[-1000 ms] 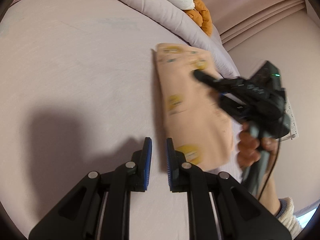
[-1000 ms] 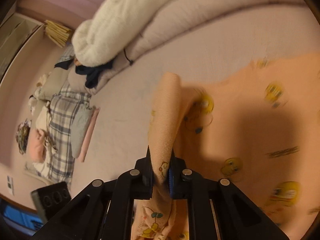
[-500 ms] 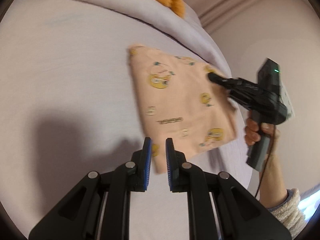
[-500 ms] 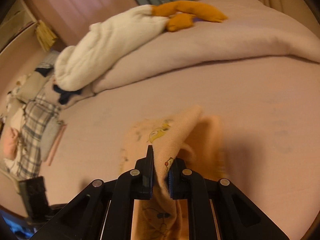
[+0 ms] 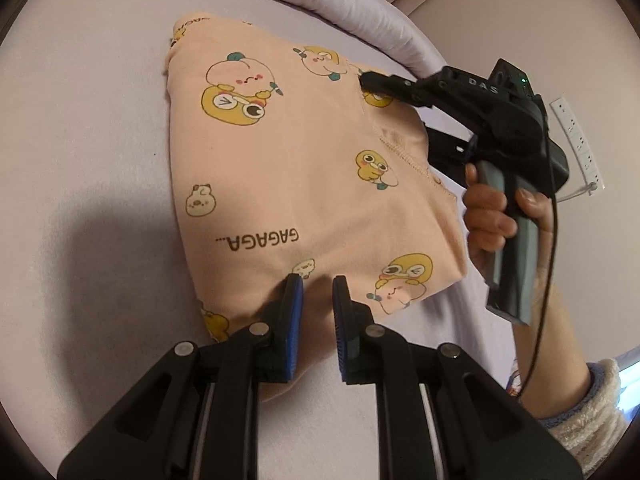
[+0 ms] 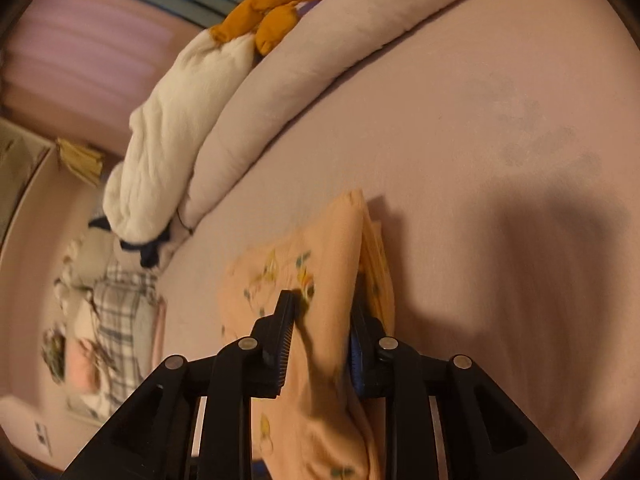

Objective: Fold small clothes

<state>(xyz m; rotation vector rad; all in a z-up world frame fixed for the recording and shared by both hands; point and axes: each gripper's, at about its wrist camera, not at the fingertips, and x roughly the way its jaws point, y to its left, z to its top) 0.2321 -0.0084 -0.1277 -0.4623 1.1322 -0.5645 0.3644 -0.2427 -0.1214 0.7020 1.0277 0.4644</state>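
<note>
Garment: I count one peach cloth [image 5: 304,184], folded flat on the bed [image 5: 88,152], printed with cartoon ducks and one line of letters.
Where it lies: at the middle of my left view, its far corner toward 11 o'clock, its near edge toward 6 o'clock just by my left gripper.
Left gripper [image 5: 317,284]: one, coming in from 6 o'clock; its two fingers [image 5: 290,312] stand a narrow gap apart above the cloth's near edge. I see nothing pinched between them, so I call them released and empty.
Right gripper [image 6: 322,304]: one; in my left view it reaches in from 3 o'clock, tip on the cloth's far right edge.
Right fingers [image 6: 282,336]: two, and they have just been opening. A fold of the cloth runs up between them in my right view. The left pad stands a little off the fabric; the right one is hidden behind it, so I cannot tell whether the grasp is fully let go.
Hand [image 5: 492,220]: one in sight, wrapped round the right gripper's handle at 3 o'clock, with a fleecy cuff [image 5: 588,412] at 4 o'clock.
Bedding: one rolled pale duvet [image 6: 320,64] along the far side at 12 o'clock, one white quilt [image 6: 172,136] at 10 o'clock, one orange soft toy [image 6: 268,16] at 11 o'clock.
Floor pile: one checked cloth [image 6: 116,312] at 8 o'clock.
</note>
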